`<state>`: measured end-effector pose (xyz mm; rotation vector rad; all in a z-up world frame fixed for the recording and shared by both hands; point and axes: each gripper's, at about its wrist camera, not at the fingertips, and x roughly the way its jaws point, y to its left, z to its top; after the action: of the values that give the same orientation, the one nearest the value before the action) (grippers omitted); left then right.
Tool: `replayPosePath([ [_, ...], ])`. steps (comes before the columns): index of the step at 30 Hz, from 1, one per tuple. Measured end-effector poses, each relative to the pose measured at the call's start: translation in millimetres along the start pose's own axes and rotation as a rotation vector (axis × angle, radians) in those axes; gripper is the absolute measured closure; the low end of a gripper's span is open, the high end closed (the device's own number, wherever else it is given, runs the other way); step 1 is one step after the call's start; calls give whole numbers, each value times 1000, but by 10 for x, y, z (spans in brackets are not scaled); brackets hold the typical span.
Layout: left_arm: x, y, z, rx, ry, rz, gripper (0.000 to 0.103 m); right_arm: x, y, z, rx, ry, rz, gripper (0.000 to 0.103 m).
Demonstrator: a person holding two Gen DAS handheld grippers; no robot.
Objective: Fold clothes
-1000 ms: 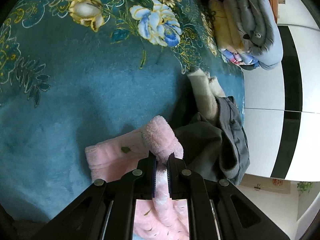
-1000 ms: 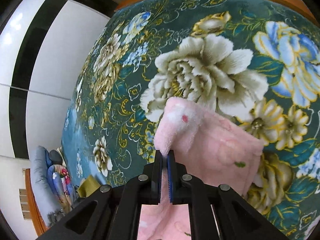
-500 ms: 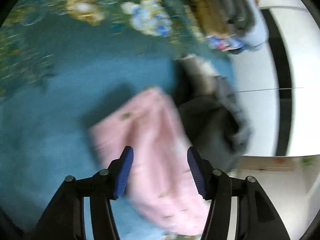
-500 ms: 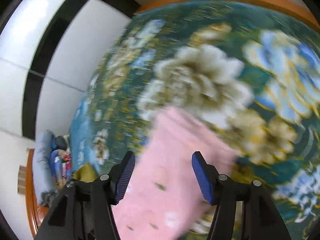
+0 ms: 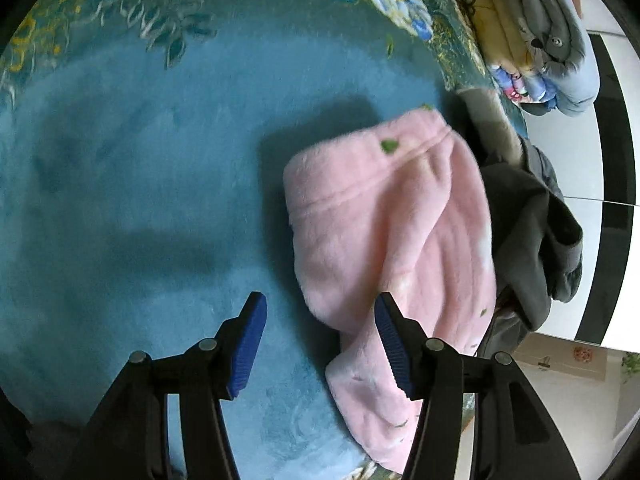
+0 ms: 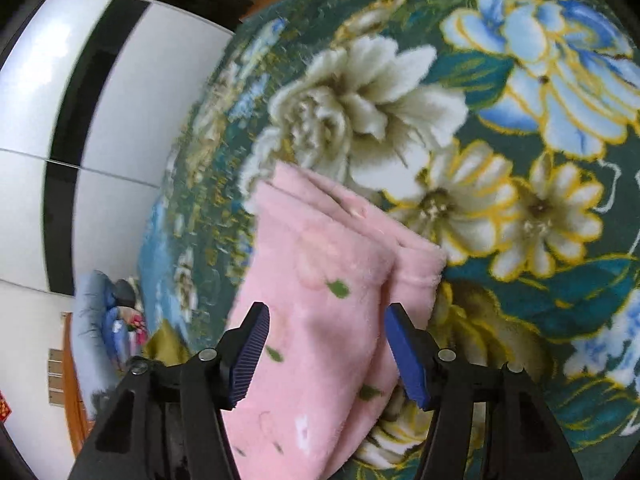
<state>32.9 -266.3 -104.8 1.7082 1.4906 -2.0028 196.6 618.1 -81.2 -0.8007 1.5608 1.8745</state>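
A pink fleece garment with small green leaf prints lies folded over on the teal floral blanket. My left gripper is open and empty above the blanket, its right finger over the garment's near edge. In the right wrist view the same pink garment lies on the blanket's flower pattern. My right gripper is open and empty just above the garment's near part.
A dark grey garment lies crumpled right of the pink one at the bed's edge. A stack of folded quilts sits at the far right; it also shows in the right wrist view. White wardrobe doors stand beyond the bed.
Both grippers were shut on the pink garment a second ago; both have opened and let it go. The garment now lies flat on the blanket, and both grippers have pulled back a little.
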Motion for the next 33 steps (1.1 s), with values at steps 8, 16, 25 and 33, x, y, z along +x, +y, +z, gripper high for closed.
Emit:
replayPosePath([
  [8,-23,25,-50,7,-16,-4,46,19,30,-18,22,-31,15,97],
  [16,42,0,-62,5,-4,0,46,-244,-85,-49,-56,-77,9,97],
  [25,144,78,-90,-45,5,-27,42,-166,-387,-37,52,-73,10,51],
  [33,380,150,-36,-104,-14,-19,37,30,-484,-29,136,-68,53,48],
])
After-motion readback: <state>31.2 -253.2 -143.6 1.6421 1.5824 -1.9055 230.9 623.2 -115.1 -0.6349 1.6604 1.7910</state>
